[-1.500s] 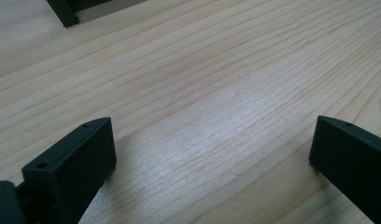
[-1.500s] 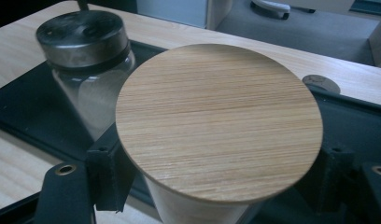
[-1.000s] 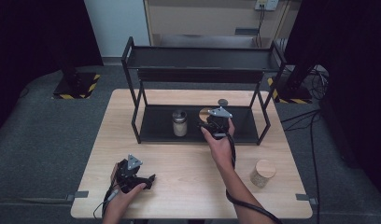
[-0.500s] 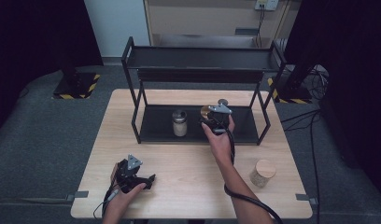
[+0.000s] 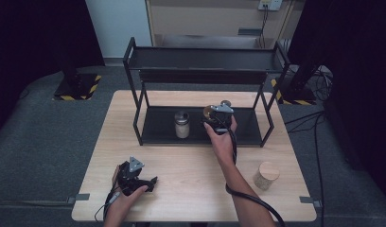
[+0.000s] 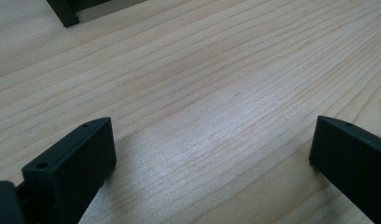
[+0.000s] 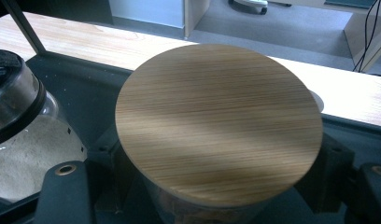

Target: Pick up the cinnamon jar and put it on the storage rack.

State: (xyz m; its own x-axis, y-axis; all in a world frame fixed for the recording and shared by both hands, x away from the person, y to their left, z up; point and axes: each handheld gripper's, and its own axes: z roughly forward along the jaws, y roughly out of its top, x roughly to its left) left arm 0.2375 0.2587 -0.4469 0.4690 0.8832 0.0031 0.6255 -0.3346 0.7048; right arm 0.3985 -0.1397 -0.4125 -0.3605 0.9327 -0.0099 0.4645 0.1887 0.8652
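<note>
Table: pale wood table (image 5: 191,165) bearing a black rack (image 5: 200,127).
Right gripper (image 5: 218,113): clamped on wooden-lidded jar (image 7: 219,123) over the rack's lower shelf, beside a glass jar (image 5: 182,124).
Left gripper (image 5: 134,177): jaws wide, holding nothing.

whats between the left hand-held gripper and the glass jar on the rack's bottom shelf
Bare wooden table in the high view, up to the rack; nothing lies between the left hand-held gripper and the glass jar.

Two jars (image 5: 182,124) (image 5: 210,112) on rack's lower shelf (image 5: 158,127); third jar (image 5: 267,175) near table's (image 5: 191,165) right edge
</note>
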